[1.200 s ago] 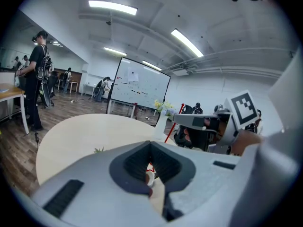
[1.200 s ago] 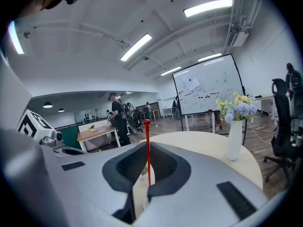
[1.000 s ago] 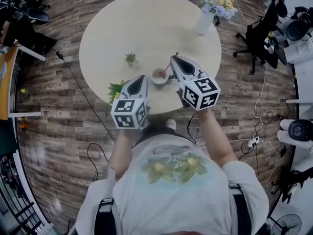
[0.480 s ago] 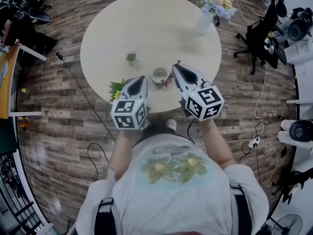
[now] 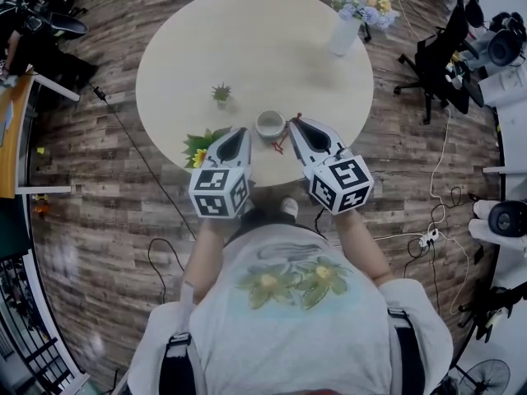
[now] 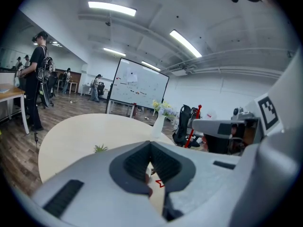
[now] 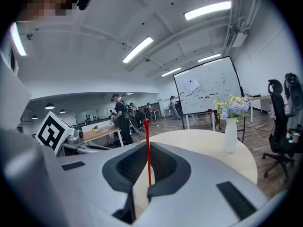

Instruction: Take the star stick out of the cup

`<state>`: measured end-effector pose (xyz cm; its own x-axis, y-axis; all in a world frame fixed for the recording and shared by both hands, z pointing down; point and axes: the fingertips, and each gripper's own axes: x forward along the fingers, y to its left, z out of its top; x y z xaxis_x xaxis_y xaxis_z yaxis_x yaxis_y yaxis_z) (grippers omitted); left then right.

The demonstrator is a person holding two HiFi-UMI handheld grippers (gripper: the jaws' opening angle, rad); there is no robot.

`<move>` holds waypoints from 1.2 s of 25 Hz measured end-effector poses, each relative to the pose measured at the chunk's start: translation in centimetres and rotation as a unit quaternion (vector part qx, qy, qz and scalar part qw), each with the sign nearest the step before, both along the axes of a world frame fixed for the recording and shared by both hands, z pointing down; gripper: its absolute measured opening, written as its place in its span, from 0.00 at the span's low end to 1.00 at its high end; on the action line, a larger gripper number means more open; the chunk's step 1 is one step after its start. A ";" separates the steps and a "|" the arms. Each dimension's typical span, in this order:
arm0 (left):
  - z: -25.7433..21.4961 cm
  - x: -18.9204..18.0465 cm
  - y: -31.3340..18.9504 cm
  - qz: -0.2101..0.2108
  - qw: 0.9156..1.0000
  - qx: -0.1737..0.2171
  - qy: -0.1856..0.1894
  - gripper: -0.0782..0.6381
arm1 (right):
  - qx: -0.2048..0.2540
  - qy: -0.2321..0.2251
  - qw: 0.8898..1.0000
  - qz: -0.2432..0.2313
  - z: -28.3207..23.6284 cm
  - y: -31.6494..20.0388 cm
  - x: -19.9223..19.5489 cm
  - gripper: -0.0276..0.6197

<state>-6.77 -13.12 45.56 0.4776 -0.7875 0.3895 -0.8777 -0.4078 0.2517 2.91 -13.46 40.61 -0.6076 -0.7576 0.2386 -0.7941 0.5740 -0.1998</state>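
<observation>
- White cup (image 5: 269, 123) near front edge of round beige table (image 5: 247, 48); open top beyond.
- Thin red star stick (image 7: 147, 145) upright, star down, clear of cup.
- Right gripper (image 5: 291, 125) clamped on it; left gripper (image 5: 238, 132) closed, empty.

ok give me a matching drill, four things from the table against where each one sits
Things:
1 stick
2 cup
3 vase
4 small plant

Places:
a far edge of the table
b in the right gripper's jaws
c near table edge, just ahead of both grippers
d mid-table, left of the cup and farther off

Pairs: 1-b, 2-c, 3-a, 4-d
</observation>
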 end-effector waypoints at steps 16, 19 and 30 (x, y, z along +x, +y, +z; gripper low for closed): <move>0.4 1.1 1.1 0.012 1.000 -0.005 -0.002 0.11 | -0.041 0.009 0.999 -0.010 3.5 1.4 -0.9 0.09; 0.6 1.1 1.3 0.013 1.000 -0.008 -0.004 0.11 | -0.044 0.013 0.999 -0.013 3.7 1.4 -1.0 0.09; 0.6 1.3 1.1 0.014 1.000 -0.010 -0.005 0.11 | -0.047 0.025 0.998 -0.025 3.9 1.4 -1.4 0.09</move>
<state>-5.45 -12.00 46.17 0.4962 -0.7659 0.4089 -0.8680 -0.4280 0.2518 1.55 -12.08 44.52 -0.6297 -0.6996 0.3376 -0.7752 0.5937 -0.2158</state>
